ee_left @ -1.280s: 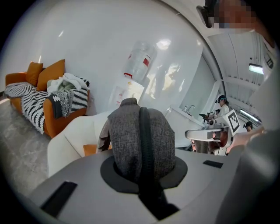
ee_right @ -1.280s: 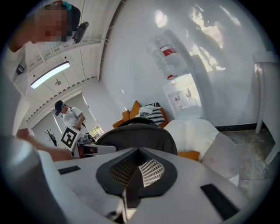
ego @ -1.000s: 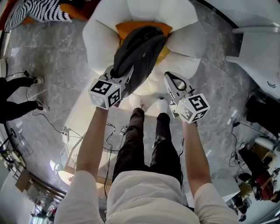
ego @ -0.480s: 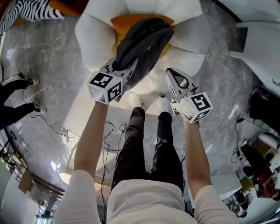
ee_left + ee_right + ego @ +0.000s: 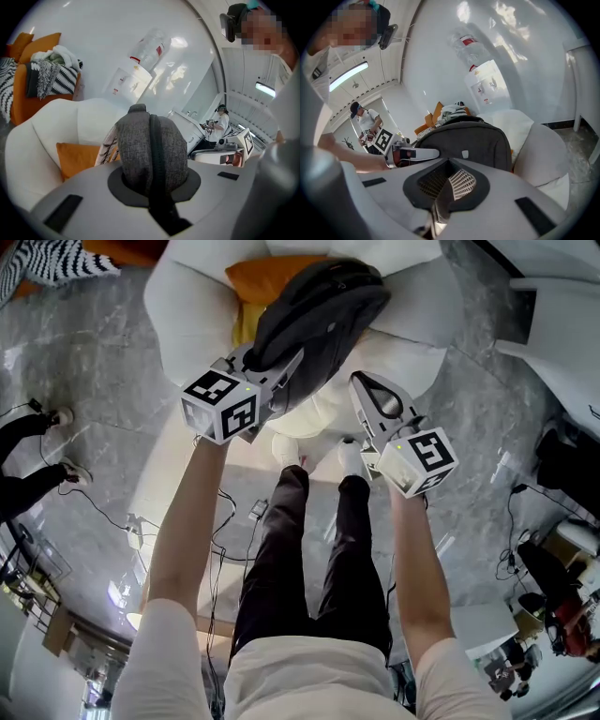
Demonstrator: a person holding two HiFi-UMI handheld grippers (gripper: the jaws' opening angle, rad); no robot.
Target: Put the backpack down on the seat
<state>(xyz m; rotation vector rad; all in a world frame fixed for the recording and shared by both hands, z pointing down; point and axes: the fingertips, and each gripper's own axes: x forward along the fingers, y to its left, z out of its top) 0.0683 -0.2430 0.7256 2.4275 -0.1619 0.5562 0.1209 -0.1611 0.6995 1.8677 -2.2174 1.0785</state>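
A dark grey backpack (image 5: 319,320) hangs over the white armchair (image 5: 183,306), above its orange cushion (image 5: 258,277). My left gripper (image 5: 277,381) is shut on the backpack's near end, where a black strap runs between the jaws. In the left gripper view the grey backpack (image 5: 150,150) fills the space in front of the left gripper (image 5: 152,185), with the cushion (image 5: 77,157) behind it. My right gripper (image 5: 367,390) is to the right of the bag, apart from it, shut and empty. The right gripper view shows the backpack (image 5: 473,140) beyond the right gripper (image 5: 447,183).
The person's legs and white shoes (image 5: 349,457) stand right before the chair's front edge. Cables (image 5: 230,521) trail over the marble floor at the left. Striped fabric (image 5: 37,263) lies at the top left. More white furniture (image 5: 553,343) stands at the right.
The left gripper and the backpack have moved forward and down, further over the armchair. The right gripper has sunk a little beside them. Both grips look the same.
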